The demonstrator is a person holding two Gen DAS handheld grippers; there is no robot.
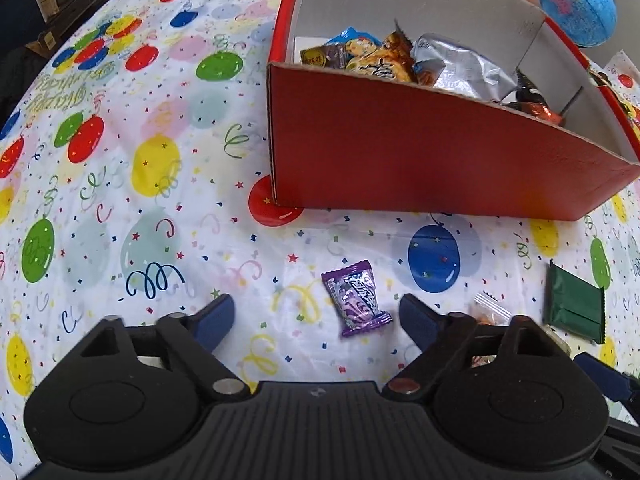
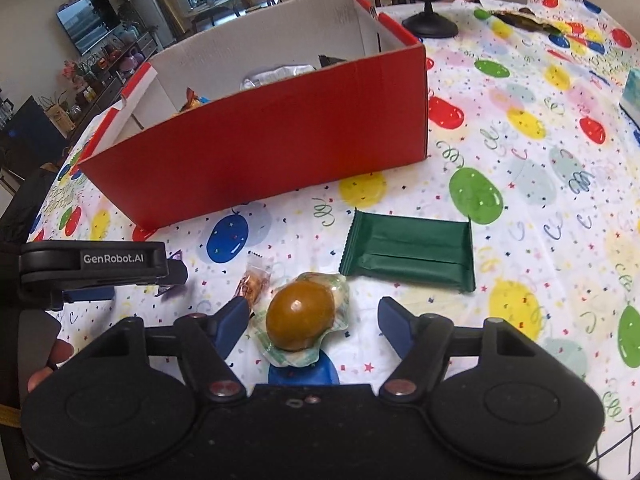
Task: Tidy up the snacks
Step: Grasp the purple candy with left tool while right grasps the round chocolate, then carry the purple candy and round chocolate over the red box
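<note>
Nearest in the left wrist view, the left gripper hangs with jaws spread and empty, the purple candy packet lying flat on the balloon tablecloth between its fingertips, nearer the right one, so a closing would likely catch it; the right gripper is likewise spread, touching nothing, with the brown vacuum-packed egg between its pads, close to the left pad; both seem poised to pinch a snack each; just beside lie a small clear sachet and the dark green wrapper, still loose on the cloth; farther off stands the red box, open-topped to receive snacks; only the left view shows its contents, several packets piled inside; only the right view shows the egg and the globe's stand.
</note>
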